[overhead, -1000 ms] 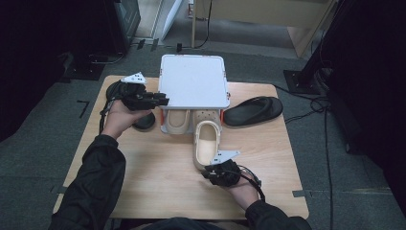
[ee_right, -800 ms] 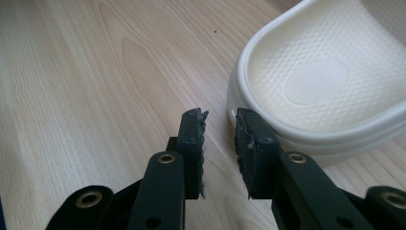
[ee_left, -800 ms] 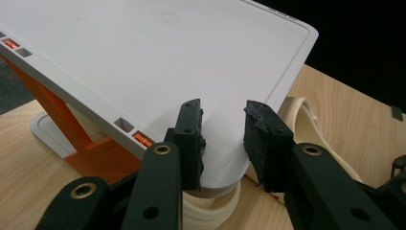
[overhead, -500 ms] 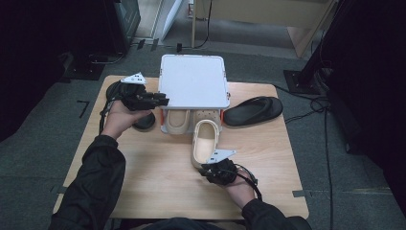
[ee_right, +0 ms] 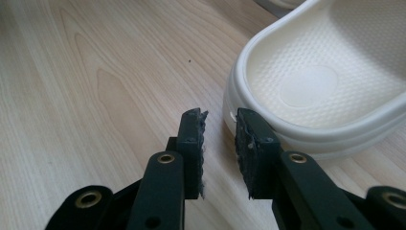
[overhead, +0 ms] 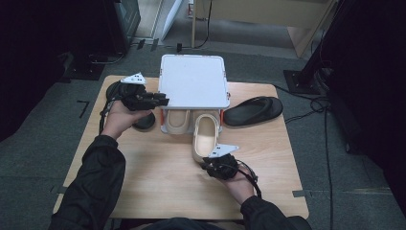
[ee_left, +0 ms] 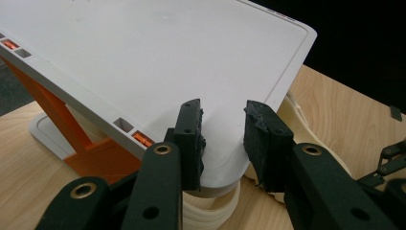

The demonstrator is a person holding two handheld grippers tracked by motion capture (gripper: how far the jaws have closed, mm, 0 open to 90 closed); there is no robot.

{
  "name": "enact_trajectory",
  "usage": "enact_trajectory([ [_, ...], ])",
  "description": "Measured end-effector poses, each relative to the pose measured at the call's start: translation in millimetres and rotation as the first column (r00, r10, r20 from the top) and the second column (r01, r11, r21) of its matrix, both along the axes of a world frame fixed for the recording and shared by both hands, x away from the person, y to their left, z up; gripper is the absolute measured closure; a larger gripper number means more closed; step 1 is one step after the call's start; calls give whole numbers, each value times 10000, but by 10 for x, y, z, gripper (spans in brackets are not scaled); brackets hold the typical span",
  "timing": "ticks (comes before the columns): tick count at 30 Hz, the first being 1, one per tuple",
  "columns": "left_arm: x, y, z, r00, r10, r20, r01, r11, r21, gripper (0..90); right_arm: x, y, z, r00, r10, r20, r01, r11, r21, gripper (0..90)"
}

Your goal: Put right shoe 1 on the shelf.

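Note:
A white flat-topped rack (overhead: 194, 81) on orange legs (ee_left: 91, 153) stands at the back middle of the table. My left gripper (overhead: 165, 100) holds the rack's front left corner (ee_left: 167, 57). That rounded corner sits between its pads (ee_left: 222, 108). One cream slipper (overhead: 177, 122) lies under the rack. A second cream slipper (overhead: 206, 134) has its toe under the rack and its heel sticking out toward me. My right gripper (overhead: 208, 163) is at that heel (ee_right: 316, 81). Its jaws (ee_right: 218, 117) have just been opening a little and stand narrowly open with nothing between them. The right pad is against the heel rim.
A black slipper (overhead: 253, 110) lies to the right of the rack. Another black slipper (overhead: 143, 122) lies partly under my left hand. The wooden table (overhead: 158, 177) has bare room in front. Dark floor, cables and furniture surround it.
My right gripper and the cream slipper at its tips have edged slightly forward toward the rack. The left gripper has stayed at the rack's corner.

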State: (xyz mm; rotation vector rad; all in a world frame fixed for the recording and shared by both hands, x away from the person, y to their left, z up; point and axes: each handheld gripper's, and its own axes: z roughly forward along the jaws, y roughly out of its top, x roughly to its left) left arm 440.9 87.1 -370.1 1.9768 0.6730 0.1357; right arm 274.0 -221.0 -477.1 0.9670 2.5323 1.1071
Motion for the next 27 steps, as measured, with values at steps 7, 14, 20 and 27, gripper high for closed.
enact_trajectory([
  [7,-1,2,-5,10000,9,4,-9,10000,-47,682,128,-2,5,9991,-356,227,349,9989,313,722],
  [14,2,7,-4,10000,45,-38,-45,10000,-68,683,261,1,11,9981,-565,229,554,9973,490,739],
  [20,-1,6,2,9999,51,-88,-52,10000,-30,686,339,28,5,9964,-803,261,785,9949,632,730],
  [27,-4,6,4,10000,45,-77,-45,10000,-9,687,432,-4,20,9935,-1071,398,1037,9915,788,729],
])
